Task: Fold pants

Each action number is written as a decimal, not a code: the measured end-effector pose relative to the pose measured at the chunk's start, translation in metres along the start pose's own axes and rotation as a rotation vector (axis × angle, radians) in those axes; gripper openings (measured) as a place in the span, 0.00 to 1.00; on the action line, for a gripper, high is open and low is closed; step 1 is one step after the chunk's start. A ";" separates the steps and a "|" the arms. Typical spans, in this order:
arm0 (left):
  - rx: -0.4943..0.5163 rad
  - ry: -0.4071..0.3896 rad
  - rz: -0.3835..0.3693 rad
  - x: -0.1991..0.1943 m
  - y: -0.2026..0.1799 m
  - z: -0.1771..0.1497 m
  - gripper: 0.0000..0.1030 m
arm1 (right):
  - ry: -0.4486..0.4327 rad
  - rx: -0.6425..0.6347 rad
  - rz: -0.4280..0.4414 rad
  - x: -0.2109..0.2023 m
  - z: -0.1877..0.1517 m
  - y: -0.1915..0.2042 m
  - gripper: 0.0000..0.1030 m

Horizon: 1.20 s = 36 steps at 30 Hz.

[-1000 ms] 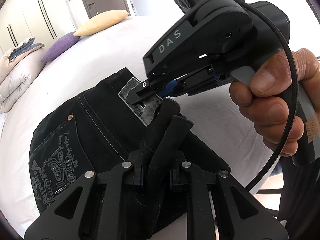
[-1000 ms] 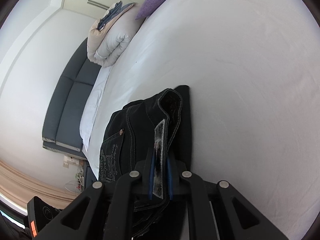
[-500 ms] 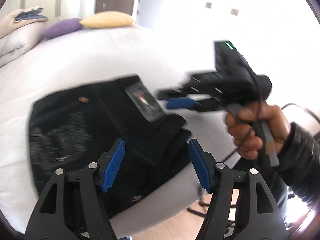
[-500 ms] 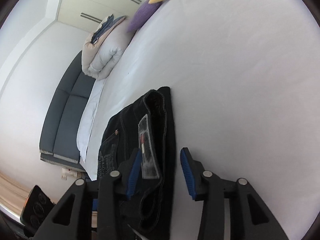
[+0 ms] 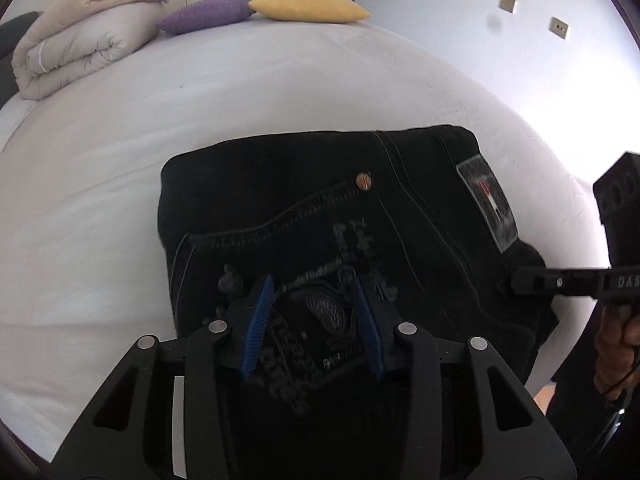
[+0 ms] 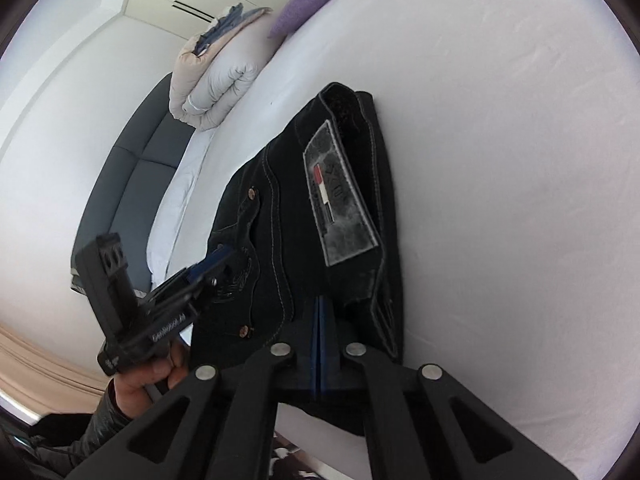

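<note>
Over folded pants (image 5: 400,240), left tongs (image 5: 316,320) closing, empty, right tongs (image 6: 320,312) shut, empty.

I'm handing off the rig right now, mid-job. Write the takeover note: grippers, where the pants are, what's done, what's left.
Left gripper: jaws apart and closing, over the back pocket, nothing pinched between the pads.
Right gripper: shut, empty, at the waistband edge near the grey label.
Pants: black, folded into a compact stack near the edge of the bed.
Done: the fold looks finished; both grippers have let go.
Left: probably just check the edges, tidy the waistband corner, and pull both grippers clear.
</note>
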<state>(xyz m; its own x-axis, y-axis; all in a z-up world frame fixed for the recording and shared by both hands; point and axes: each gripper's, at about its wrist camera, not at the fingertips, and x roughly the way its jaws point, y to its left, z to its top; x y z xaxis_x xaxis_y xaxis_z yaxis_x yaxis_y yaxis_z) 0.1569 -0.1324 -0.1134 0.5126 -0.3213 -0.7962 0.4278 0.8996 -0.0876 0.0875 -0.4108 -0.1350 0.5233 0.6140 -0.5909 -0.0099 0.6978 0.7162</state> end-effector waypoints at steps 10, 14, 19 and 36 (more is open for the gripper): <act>-0.014 -0.015 0.008 -0.035 -0.020 -0.044 0.38 | -0.088 0.019 0.008 -0.004 -0.014 -0.001 0.00; -0.022 -0.008 0.013 -0.038 -0.020 -0.046 0.39 | -0.106 0.003 -0.010 -0.019 -0.024 -0.004 0.00; -0.023 -0.006 0.017 -0.046 -0.027 -0.048 0.39 | -0.107 0.013 -0.009 -0.031 -0.033 -0.014 0.00; -0.302 -0.099 -0.085 -0.087 0.047 -0.044 0.74 | -0.185 -0.003 -0.024 -0.082 -0.001 -0.006 0.59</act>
<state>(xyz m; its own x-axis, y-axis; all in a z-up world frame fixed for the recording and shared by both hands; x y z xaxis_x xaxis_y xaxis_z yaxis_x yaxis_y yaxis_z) 0.0996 -0.0488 -0.0746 0.5611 -0.4129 -0.7174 0.2394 0.9106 -0.3369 0.0440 -0.4649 -0.0913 0.6714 0.5192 -0.5289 0.0018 0.7125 0.7017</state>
